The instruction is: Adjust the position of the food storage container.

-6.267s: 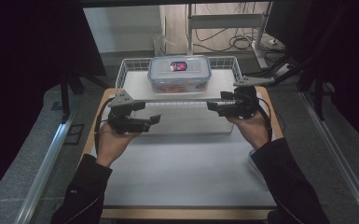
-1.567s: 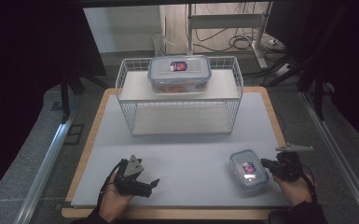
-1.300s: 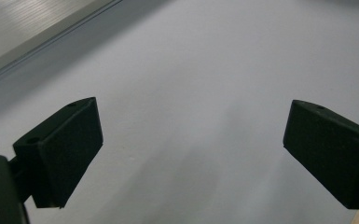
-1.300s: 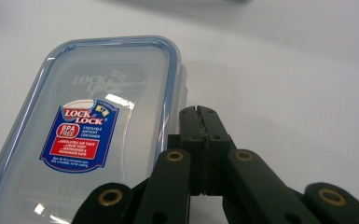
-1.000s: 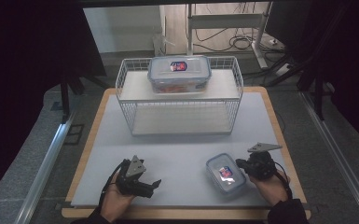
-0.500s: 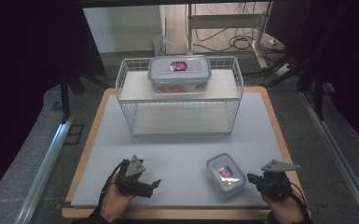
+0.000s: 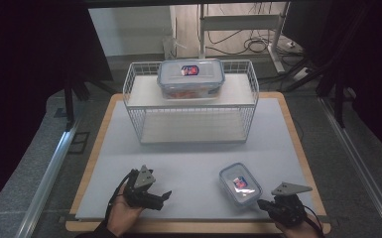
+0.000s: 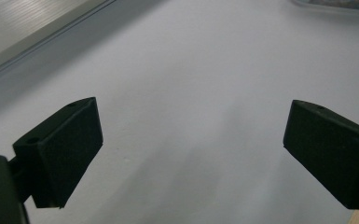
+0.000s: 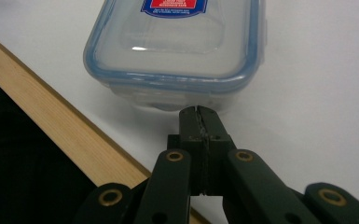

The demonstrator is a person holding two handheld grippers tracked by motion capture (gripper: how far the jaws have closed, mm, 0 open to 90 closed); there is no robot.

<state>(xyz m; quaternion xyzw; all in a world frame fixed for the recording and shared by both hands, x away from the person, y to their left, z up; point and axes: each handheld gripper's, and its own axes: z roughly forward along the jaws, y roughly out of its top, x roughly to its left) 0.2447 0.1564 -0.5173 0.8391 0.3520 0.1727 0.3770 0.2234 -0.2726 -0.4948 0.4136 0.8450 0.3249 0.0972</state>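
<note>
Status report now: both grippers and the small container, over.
Left gripper open, nothing between. Right gripper shut, just short of small container. Container on table, lid on. Nothing between.

Small box (image 9: 177, 44): clear glossy plastic, blue rim, red paper-like label. Big box (image 7: 191, 79): same clear plastic with blue rim. Basket (image 7: 191, 116): thin white-coated metal wire. Desk (image 7: 188, 163): matt, smooth pale grey top, light wood edge, bare and satin. Right gripper (image 9: 199, 122): matt black plastic links, brass-coloured rivets. Left gripper (image 8: 191, 154): matt black pads, slightly grainy. Plates on grippers: dull grey.
</note>
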